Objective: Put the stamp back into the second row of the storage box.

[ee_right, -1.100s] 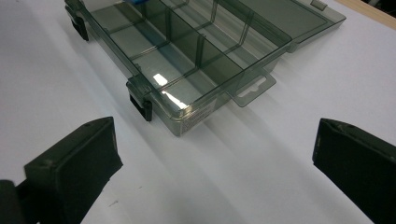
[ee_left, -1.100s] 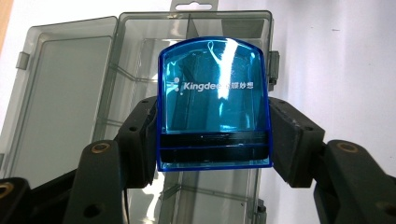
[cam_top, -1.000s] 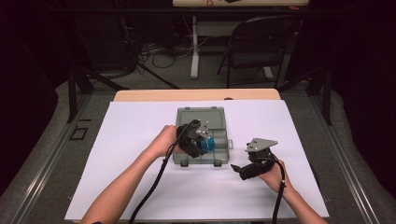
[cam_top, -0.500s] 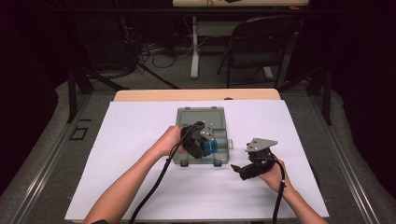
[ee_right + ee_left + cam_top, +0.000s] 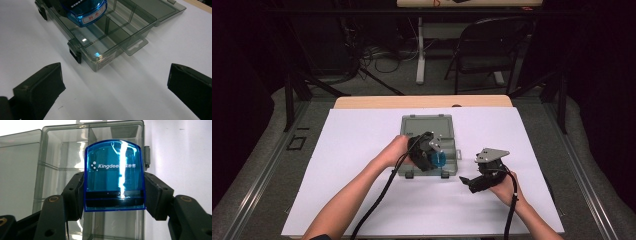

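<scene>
On the white counter (image 5: 362,165) an open grey box (image 5: 432,125) is laid. A blue stamp (image 5: 114,176) is clamped in the left gripper (image 5: 430,152) above the box — the right gripper (image 5: 467,182) is held nearby, fingers wide and empty.
</scene>
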The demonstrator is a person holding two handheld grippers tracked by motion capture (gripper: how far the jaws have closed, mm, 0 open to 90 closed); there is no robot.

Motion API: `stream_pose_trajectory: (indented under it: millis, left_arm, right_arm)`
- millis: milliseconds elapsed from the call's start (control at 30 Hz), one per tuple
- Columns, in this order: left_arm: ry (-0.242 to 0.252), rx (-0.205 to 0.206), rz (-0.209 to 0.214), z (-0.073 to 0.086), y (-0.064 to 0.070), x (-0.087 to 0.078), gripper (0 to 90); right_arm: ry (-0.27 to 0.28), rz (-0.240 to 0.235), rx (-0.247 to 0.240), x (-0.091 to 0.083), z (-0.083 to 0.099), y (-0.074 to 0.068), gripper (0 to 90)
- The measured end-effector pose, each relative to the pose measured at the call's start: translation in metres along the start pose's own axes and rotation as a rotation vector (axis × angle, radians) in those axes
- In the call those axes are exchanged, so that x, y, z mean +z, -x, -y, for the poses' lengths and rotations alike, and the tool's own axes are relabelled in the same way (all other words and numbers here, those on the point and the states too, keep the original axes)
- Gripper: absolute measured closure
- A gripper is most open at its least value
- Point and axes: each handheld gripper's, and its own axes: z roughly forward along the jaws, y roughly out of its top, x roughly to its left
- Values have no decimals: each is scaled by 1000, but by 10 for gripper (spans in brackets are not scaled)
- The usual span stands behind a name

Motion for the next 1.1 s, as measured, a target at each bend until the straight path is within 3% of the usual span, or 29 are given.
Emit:
stream_pose_trajectory:
  millis: [733, 967, 1100]
  left_arm:
    - [5, -7, 33, 2, -4, 8, 398]
    - [23, -31, 22, 3, -5, 7, 239]
    - [63, -55, 11, 6, -4, 1, 157]
  right_arm:
    - [-3, 1, -4, 0, 0, 0, 0]
    - [-1, 2, -4, 0, 0, 1, 0]
    - [9, 2, -1, 0, 1, 1, 0]
